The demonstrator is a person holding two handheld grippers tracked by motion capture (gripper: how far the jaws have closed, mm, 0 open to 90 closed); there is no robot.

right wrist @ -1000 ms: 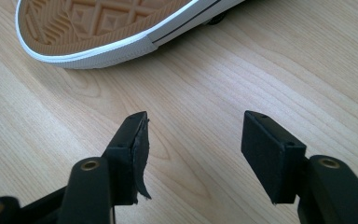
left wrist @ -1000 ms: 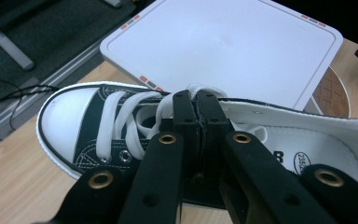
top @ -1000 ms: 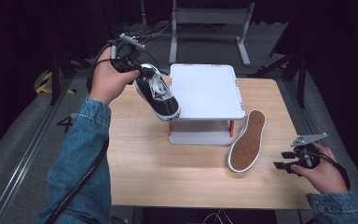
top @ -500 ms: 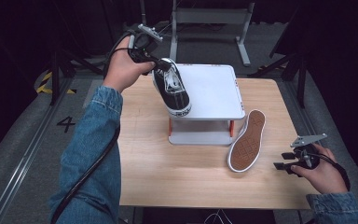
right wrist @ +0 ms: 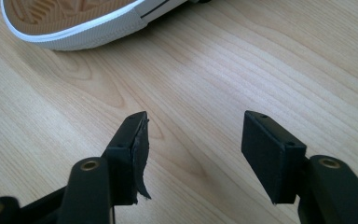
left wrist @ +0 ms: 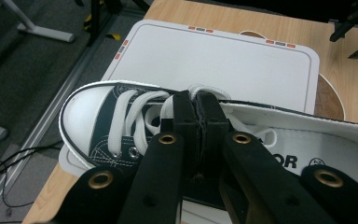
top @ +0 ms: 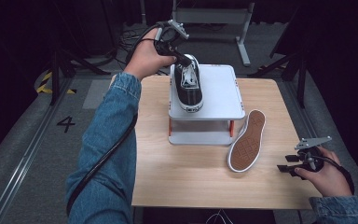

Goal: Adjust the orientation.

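**Carrying a soft canvas sneaker by its tongue over the riser**

Holding the black sneaker [top: 188, 87] in my left gripper [top: 182, 58], I have the jaws pressed together on the tongue and upper laces, right where the canvas bunches. I judge the shoe light but floppy: the upper is soft cloth, only the rubber sole and white toe cap are stiff, so it will hang and swing from this pinch. The tongue is a fair handle for a short carry; the heel collar or sidewall would give firmer control. Below and ahead of the jaws sits the white riser shelf [left wrist: 242, 65], the shoe hovering over its left part with the toe pointing back toward me. My left arm is stretched far forward, wrist bent so the gripper angles down.

My right gripper [top: 292, 164] rests low near the table [right wrist: 261, 60], jaws apart and empty, with the second sneaker [top: 248, 140] lying sole-up just ahead of it.
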